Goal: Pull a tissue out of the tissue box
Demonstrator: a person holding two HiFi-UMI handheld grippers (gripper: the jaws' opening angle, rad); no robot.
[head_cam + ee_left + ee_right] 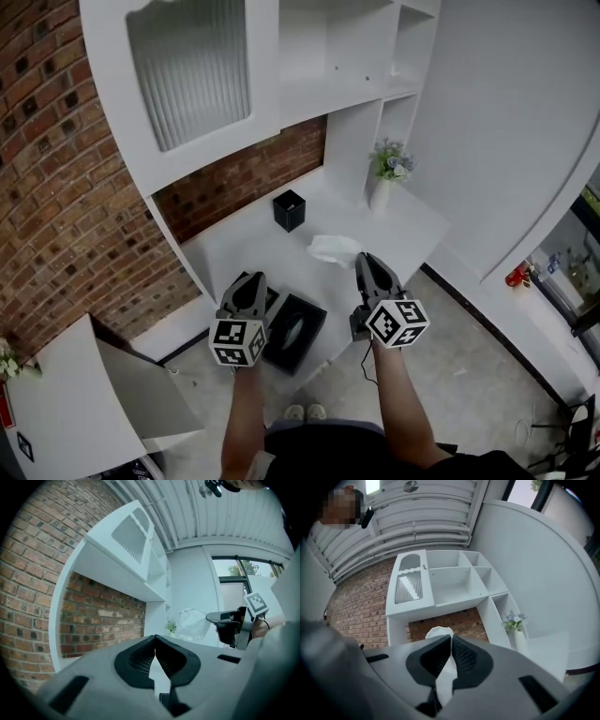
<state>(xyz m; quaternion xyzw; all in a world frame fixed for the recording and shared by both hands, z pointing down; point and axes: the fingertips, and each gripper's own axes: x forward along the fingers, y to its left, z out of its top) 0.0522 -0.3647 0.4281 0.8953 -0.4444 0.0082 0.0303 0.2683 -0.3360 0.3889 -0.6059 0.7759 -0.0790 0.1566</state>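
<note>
Tissue (335, 248) is sitting in the right gripper (368, 262), clear of the tissue box (298, 330) and not touching it. In the head view it's showing as a crumpled white wad at the jaw tips, hanging above the white desk (244, 248) beyond the box. The right gripper view is showing the jaws pinched together on it: the sheet is bunching up past the tips (439, 633) and trailing down between the ribbed pads. The right gripper is pointing roughly level toward the shelf unit (309, 56). The left gripper (249, 281) is holding its jaws closed, with the tips meeting. Its own view is showing only plain white in the narrow gap behind the tips, and nothing is looking gripped. In the head view it's lying over the left end of the tissue box; can't tell whether it's touching the box. The left gripper view is also catching the tissue (194, 623) off to its right, at the tip of the right gripper (209, 617). The box is black with a slot on top, sitting near the front edge of the desk between the two grippers. A small black cube holder (290, 210) is standing farther back by the brick wall (56, 187), well apart from the box. A white vase of flowers (382, 192) is standing at the desk's far right by the shelf upright.
</note>
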